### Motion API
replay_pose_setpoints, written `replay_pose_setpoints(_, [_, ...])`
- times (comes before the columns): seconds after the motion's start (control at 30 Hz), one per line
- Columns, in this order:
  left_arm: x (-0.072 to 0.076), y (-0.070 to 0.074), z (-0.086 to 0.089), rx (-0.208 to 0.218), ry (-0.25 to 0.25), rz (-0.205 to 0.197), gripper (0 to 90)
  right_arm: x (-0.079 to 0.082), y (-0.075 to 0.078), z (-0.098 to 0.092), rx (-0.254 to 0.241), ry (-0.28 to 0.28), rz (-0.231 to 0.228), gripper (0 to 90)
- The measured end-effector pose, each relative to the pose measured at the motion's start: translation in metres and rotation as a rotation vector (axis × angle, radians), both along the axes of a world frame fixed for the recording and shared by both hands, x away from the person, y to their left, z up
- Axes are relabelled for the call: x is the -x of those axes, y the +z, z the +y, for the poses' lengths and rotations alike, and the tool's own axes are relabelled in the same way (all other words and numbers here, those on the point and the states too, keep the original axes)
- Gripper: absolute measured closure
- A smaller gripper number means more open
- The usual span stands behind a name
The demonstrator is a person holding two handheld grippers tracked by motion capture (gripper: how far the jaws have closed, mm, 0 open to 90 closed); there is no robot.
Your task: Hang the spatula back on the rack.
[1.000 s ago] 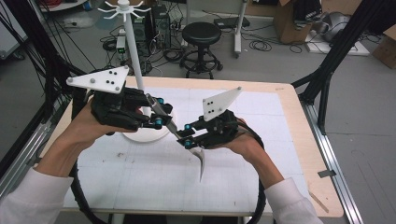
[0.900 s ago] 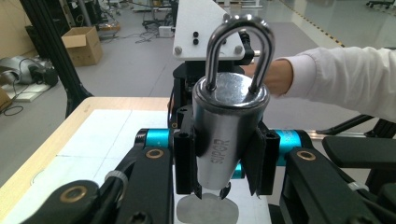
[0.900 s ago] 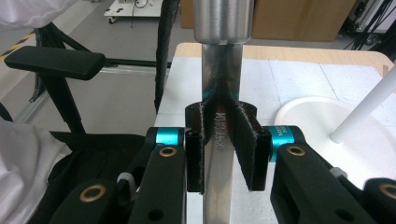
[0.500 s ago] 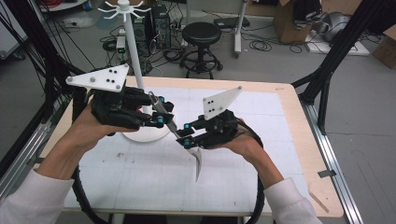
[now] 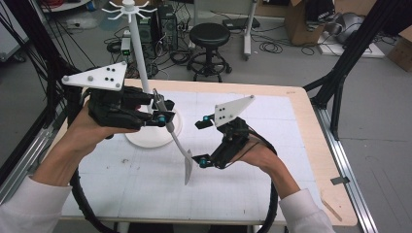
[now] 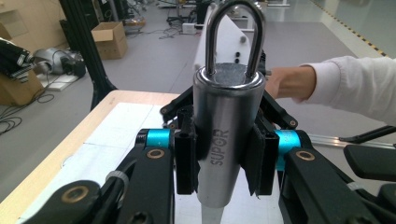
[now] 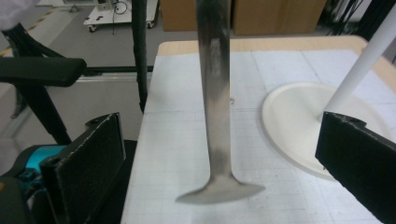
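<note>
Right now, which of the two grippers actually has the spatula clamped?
The left gripper: its pads press the spatula handle just below the hanging loop. The right gripper has just been opening; its jaws stand wide, clear of the shaft.

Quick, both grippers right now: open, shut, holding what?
Left gripper: shut on the spatula handle.
Right gripper: open, jaws just opened; the spatula hangs between them, unpressed.

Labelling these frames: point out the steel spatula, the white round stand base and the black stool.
steel spatula (image 5: 176, 141), high view, mid-shaft.
steel spatula (image 6: 227, 140), left gripper view, cylindrical handle.
white round stand base (image 5: 145, 140), high view, front part of the disc.
black stool (image 5: 209, 33), high view, seat top.
</note>
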State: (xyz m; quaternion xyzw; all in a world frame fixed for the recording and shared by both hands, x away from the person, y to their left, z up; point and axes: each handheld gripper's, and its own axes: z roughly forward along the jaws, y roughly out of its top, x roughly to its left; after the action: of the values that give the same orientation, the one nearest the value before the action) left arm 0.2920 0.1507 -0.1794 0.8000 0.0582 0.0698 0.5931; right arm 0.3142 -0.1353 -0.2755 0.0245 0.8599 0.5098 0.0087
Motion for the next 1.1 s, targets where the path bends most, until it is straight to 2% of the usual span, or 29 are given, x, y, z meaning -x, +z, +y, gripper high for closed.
replay_pose_setpoints(0.07, [-0.001,0.001,0.002,0.000,0.013,0.004,68.7,0.000,-0.003,-0.005,-0.013,0.001,0.012,2.6])
replay_pose_setpoints(0.27, [-0.002,0.004,0.006,-0.011,0.029,0.002,68.7,-0.001,-0.010,-0.022,-0.024,-0.046,0.054,4.2])
replay_pose_setpoints(0.5, [-0.003,0.006,0.012,-0.013,0.072,0.001,68.6,-0.003,-0.015,-0.041,-0.038,-0.103,0.051,4.2])
replay_pose_setpoints(0.67, [-0.004,0.007,0.017,-0.023,0.093,0.010,68.7,-0.005,-0.022,-0.053,-0.032,-0.161,0.080,5.1])
replay_pose_setpoints(0.73, [-0.005,0.007,0.020,-0.022,0.109,0.011,68.7,-0.005,-0.025,-0.057,-0.033,-0.168,0.102,7.3])
replay_pose_setpoints(0.77, [-0.006,0.008,0.021,-0.025,0.116,0.007,68.7,-0.006,-0.026,-0.059,-0.029,-0.184,0.104,9.9])
replay_pose_setpoints(0.8, [-0.006,0.008,0.023,-0.024,0.124,0.004,68.7,-0.006,-0.027,-0.061,-0.030,-0.199,0.106,16.2])
replay_pose_setpoints(0.83, [-0.006,0.008,0.025,-0.026,0.136,0.002,68.7,-0.007,-0.027,-0.064,-0.033,-0.202,0.107,17.8])
replay_pose_setpoints(0.93, [-0.007,0.010,0.031,-0.026,0.165,0.001,68.7,-0.009,-0.030,-0.072,-0.052,-0.242,0.094,17.7])
replay_pose_setpoints(0.97, [-0.008,0.011,0.033,-0.024,0.172,0.003,68.7,-0.009,-0.031,-0.074,-0.054,-0.250,0.102,18.2])
replay_pose_setpoints(1.1, [-0.009,0.013,0.040,-0.032,0.196,0.007,68.7,-0.008,-0.034,-0.081,-0.068,-0.269,0.085,23.5])
